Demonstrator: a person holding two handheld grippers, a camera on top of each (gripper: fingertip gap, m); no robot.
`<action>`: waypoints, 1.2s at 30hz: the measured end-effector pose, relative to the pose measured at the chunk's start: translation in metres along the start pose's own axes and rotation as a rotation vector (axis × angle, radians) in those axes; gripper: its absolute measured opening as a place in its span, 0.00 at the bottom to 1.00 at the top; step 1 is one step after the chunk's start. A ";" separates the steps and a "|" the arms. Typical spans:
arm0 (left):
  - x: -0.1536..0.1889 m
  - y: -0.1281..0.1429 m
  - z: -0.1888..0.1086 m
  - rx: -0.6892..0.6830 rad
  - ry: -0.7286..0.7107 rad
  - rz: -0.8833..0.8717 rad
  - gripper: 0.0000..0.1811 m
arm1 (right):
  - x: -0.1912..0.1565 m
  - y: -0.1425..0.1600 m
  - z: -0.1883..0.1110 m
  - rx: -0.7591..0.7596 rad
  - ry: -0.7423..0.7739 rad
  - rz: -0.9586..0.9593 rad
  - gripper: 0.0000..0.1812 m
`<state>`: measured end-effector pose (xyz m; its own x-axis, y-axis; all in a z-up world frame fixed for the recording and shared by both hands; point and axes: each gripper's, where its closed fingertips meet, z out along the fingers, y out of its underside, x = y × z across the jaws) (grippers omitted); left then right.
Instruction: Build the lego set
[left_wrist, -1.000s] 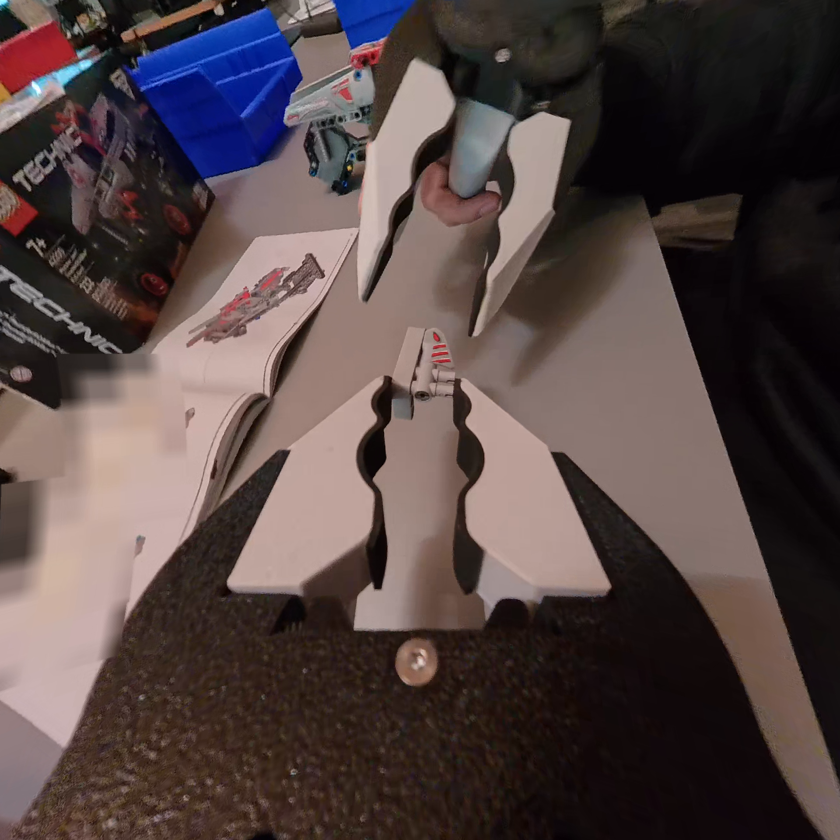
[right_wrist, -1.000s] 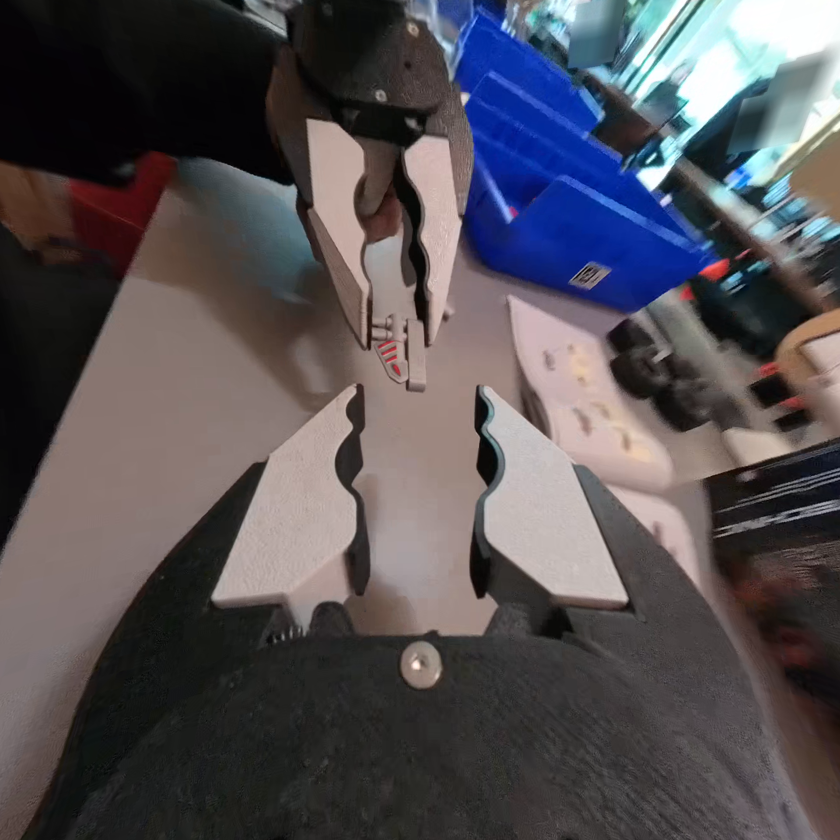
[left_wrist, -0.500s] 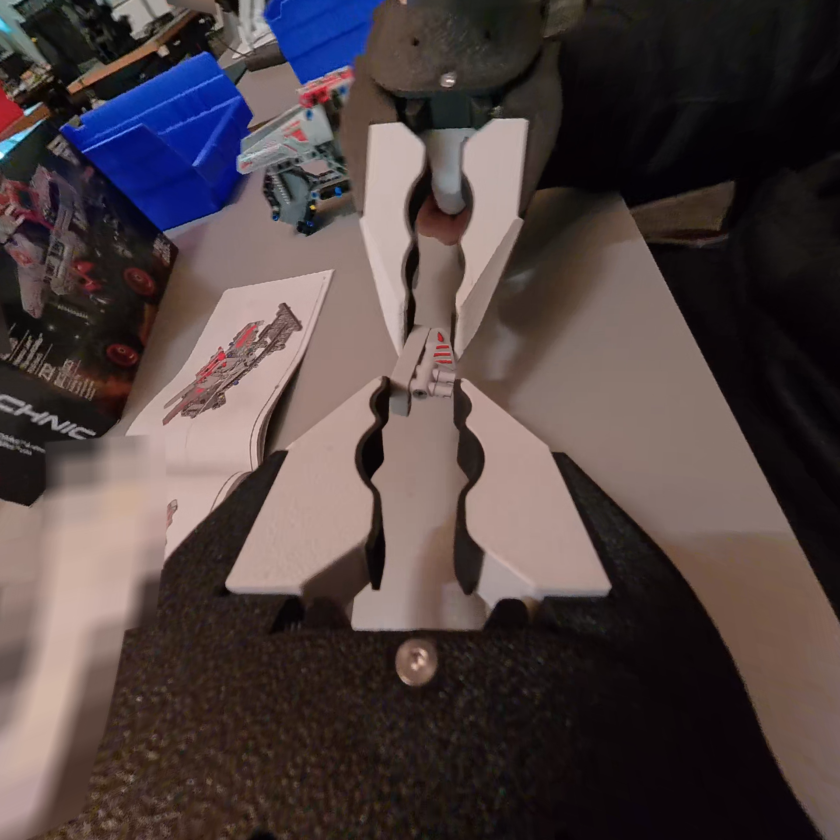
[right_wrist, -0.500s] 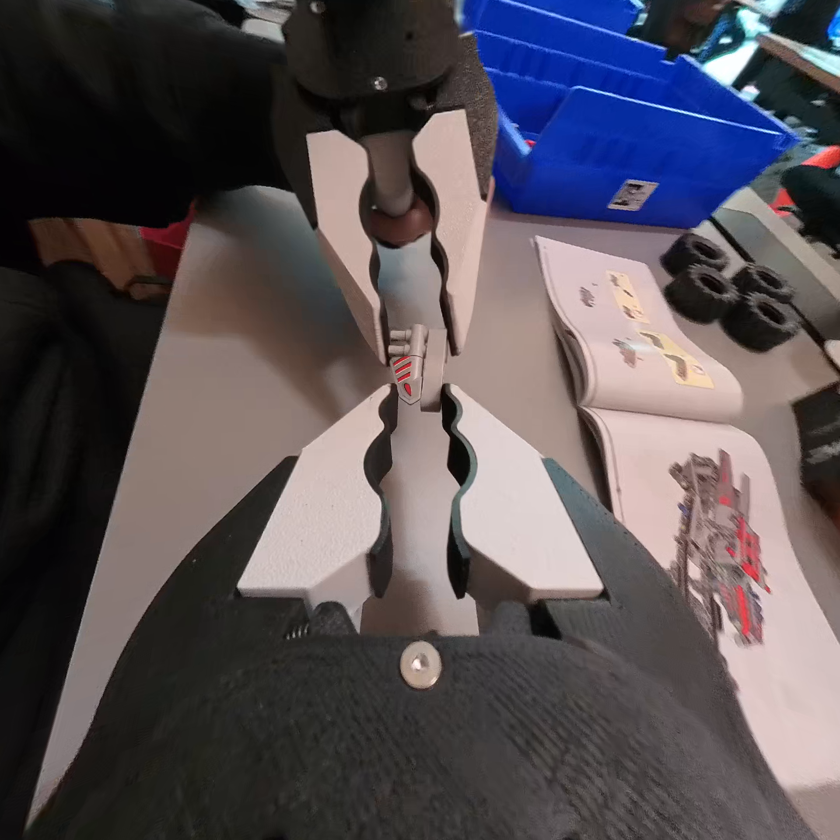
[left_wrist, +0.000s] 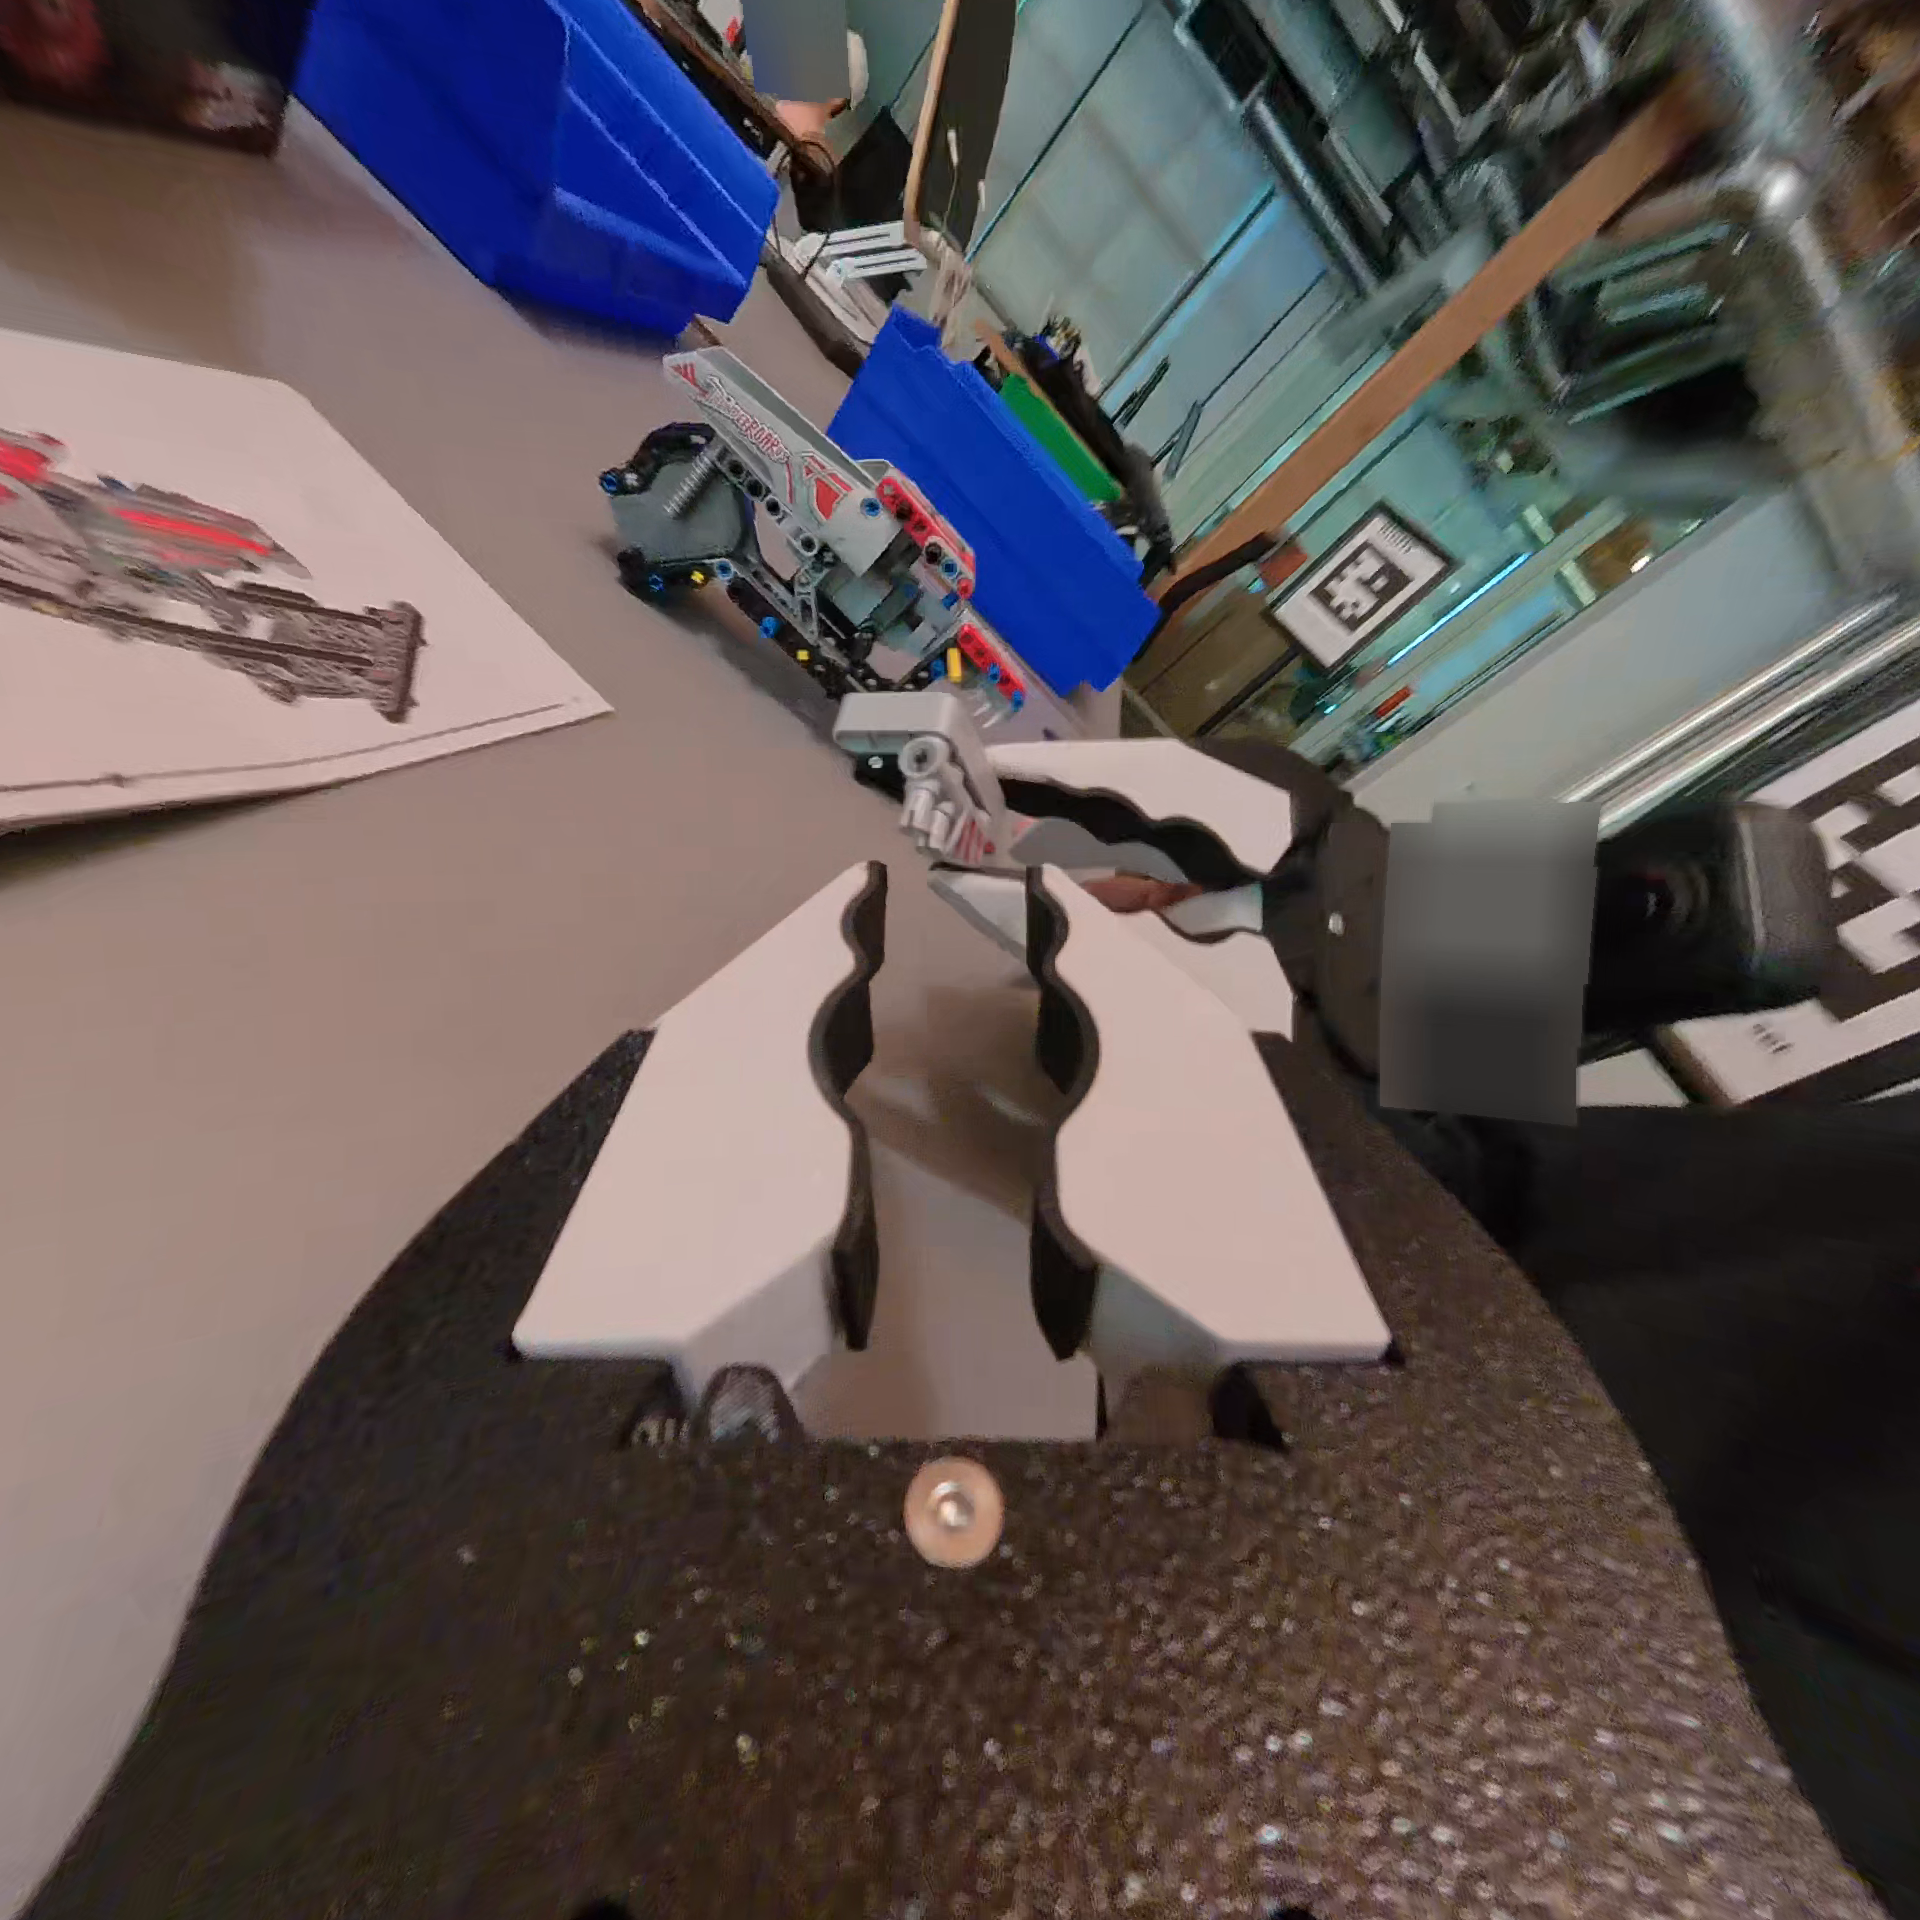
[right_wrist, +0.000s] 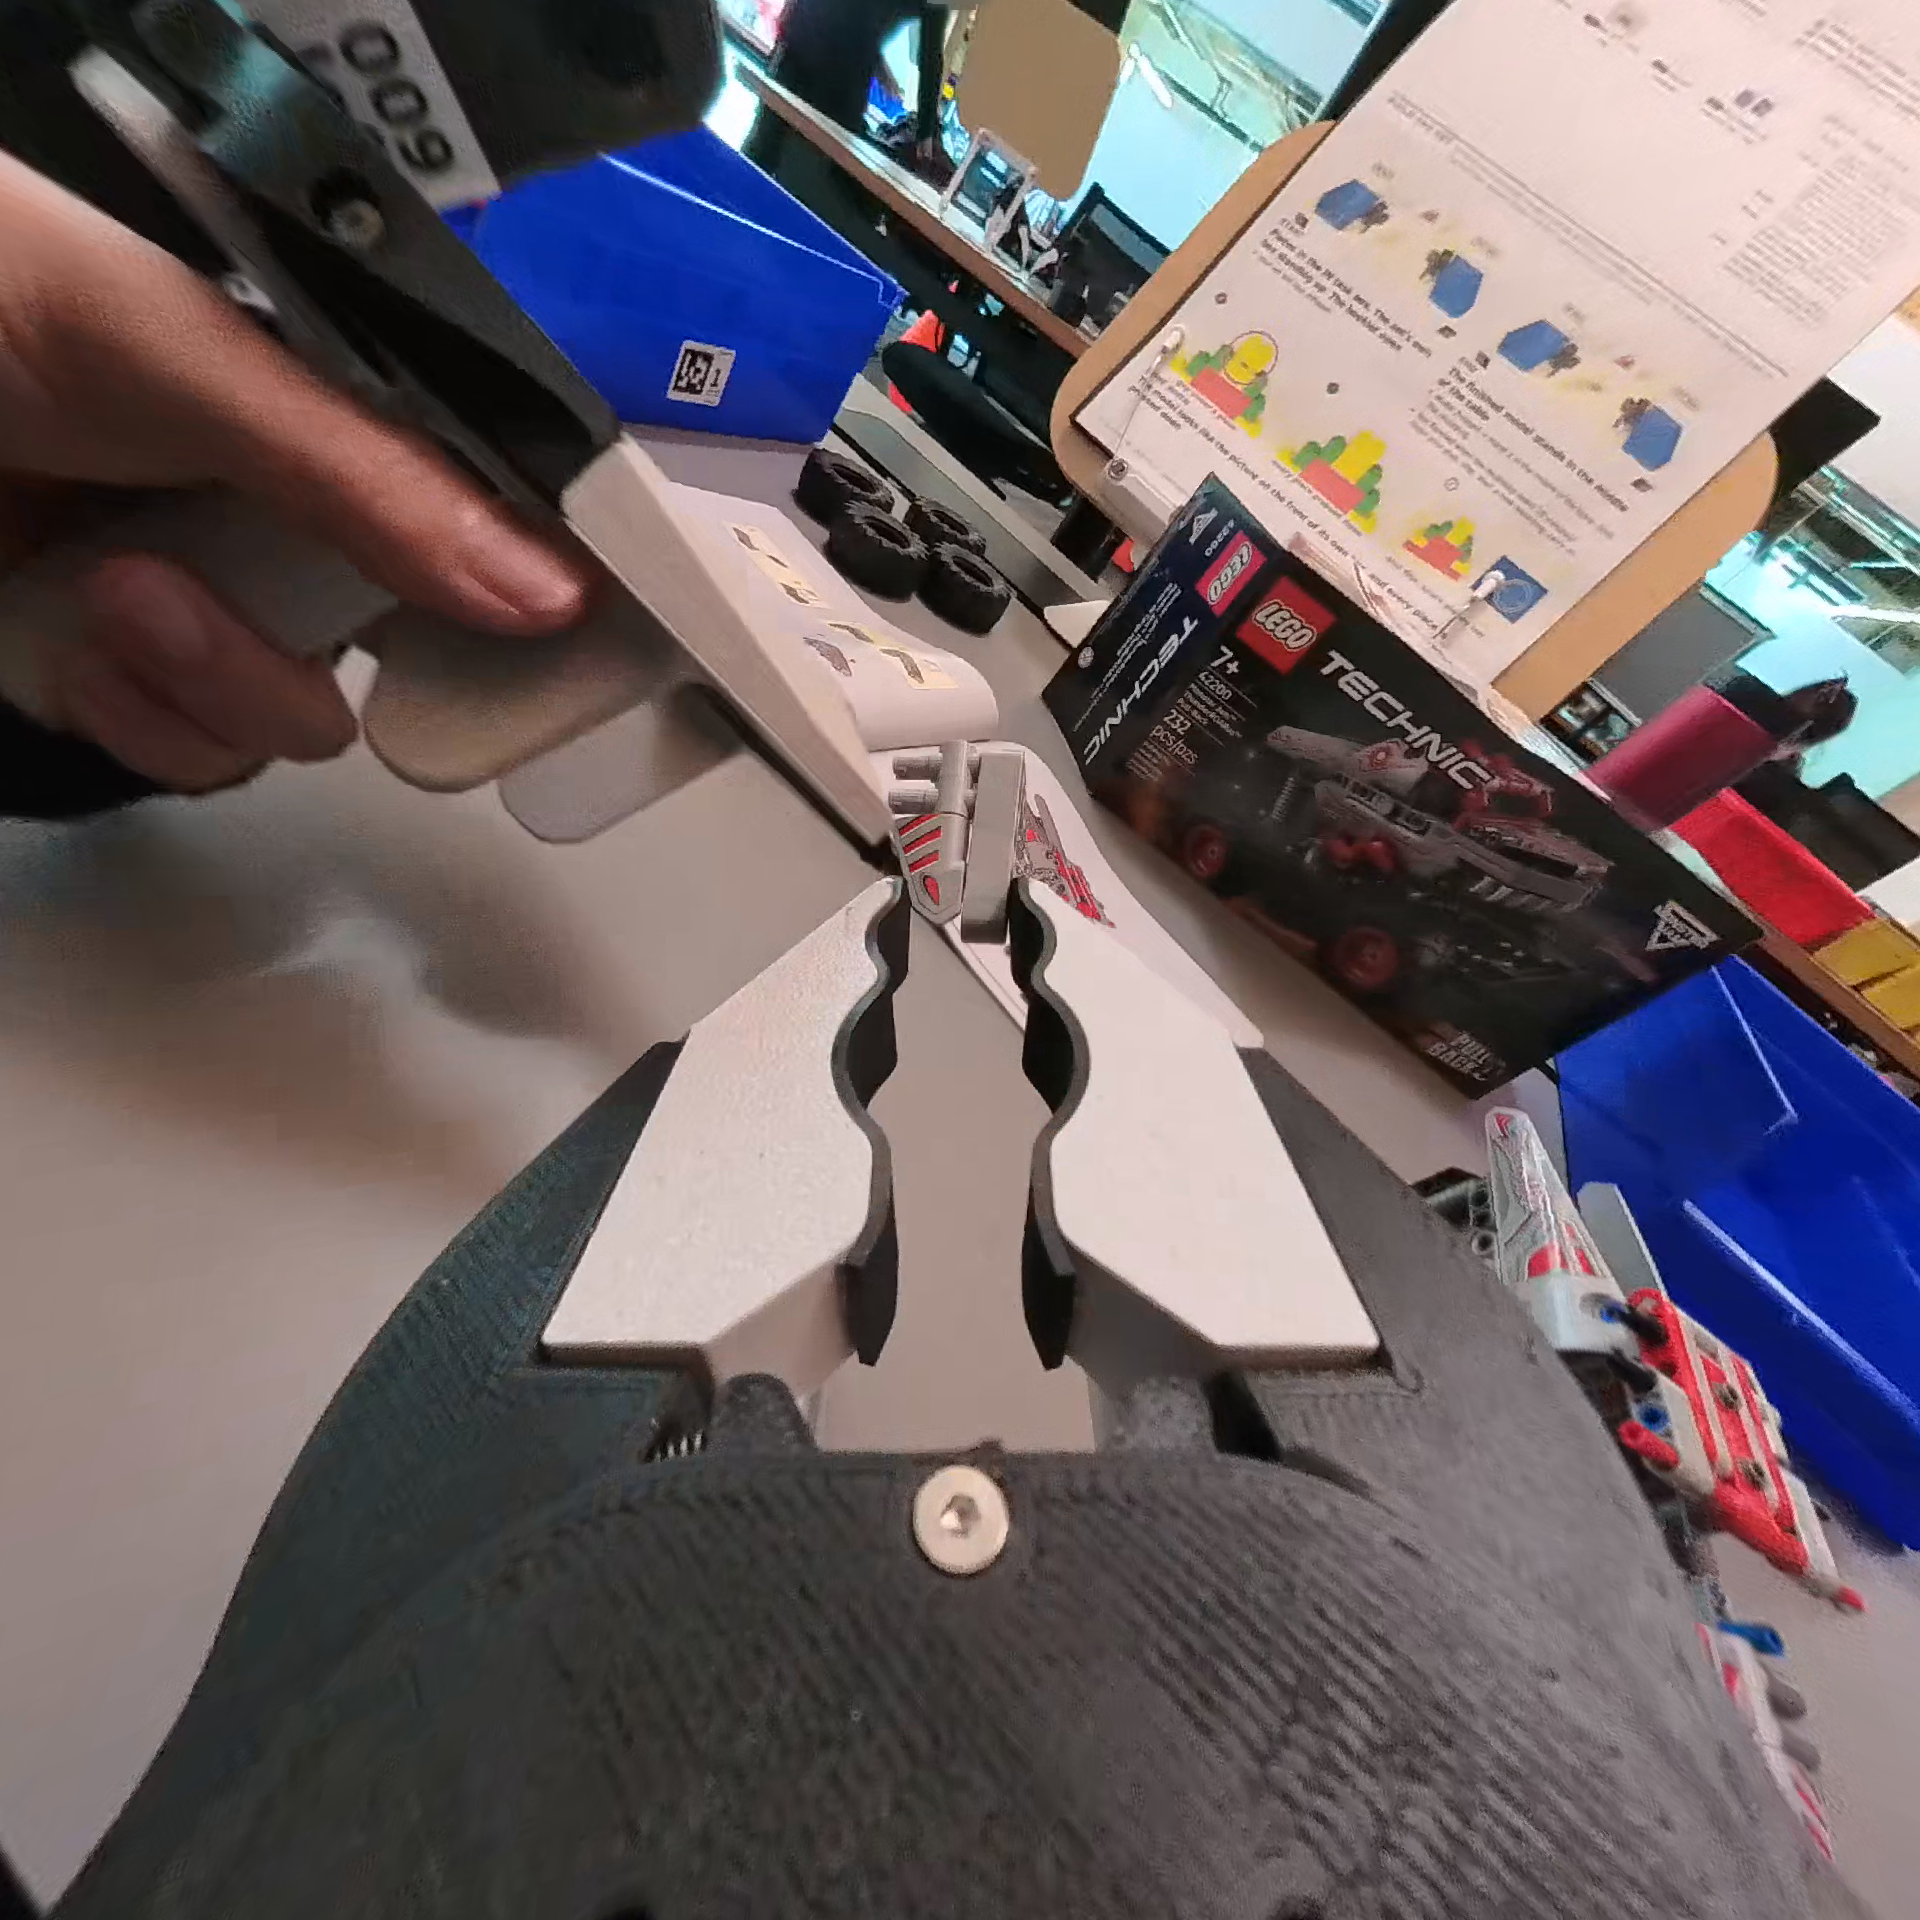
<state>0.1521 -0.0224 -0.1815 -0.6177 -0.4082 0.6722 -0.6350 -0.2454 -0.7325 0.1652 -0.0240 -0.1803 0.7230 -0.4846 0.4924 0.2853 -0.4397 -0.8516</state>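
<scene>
Right claw (right_wrist: 958, 914) is pinching the grey lego piece (right_wrist: 951, 831) at its tips; left claw (left_wrist: 951, 883) is gaping empty beside it.

We see printed writing on the black set box (right_wrist: 1351, 790), the poster (right_wrist: 1507, 312) behind it, the hand-held gripper's white tag (right_wrist: 400, 99) — plus marker stickers on a blue bin (right_wrist: 703, 374).

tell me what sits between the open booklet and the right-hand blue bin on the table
The partly built lego model stands between the booklet and that blue bin, as the left wrist view shows.
</scene>
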 end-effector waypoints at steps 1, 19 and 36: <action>0.001 0.001 0.005 0.001 0.018 -0.031 0.14 | 0.001 0.001 -0.003 0.002 0.003 0.004 0.10; 0.016 0.003 0.063 -0.025 0.156 -0.121 0.01 | 0.034 0.033 -0.035 -0.091 -0.031 0.101 0.10; 0.017 0.027 0.102 -0.220 0.263 -0.266 0.01 | 0.147 0.132 -0.102 -0.213 -0.593 1.267 0.26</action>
<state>0.1721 -0.1259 -0.2003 -0.4982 -0.1111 0.8599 -0.8543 -0.1065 -0.5087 0.2451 -0.2302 -0.2022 0.5827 -0.2702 -0.7664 -0.8072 -0.0829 -0.5845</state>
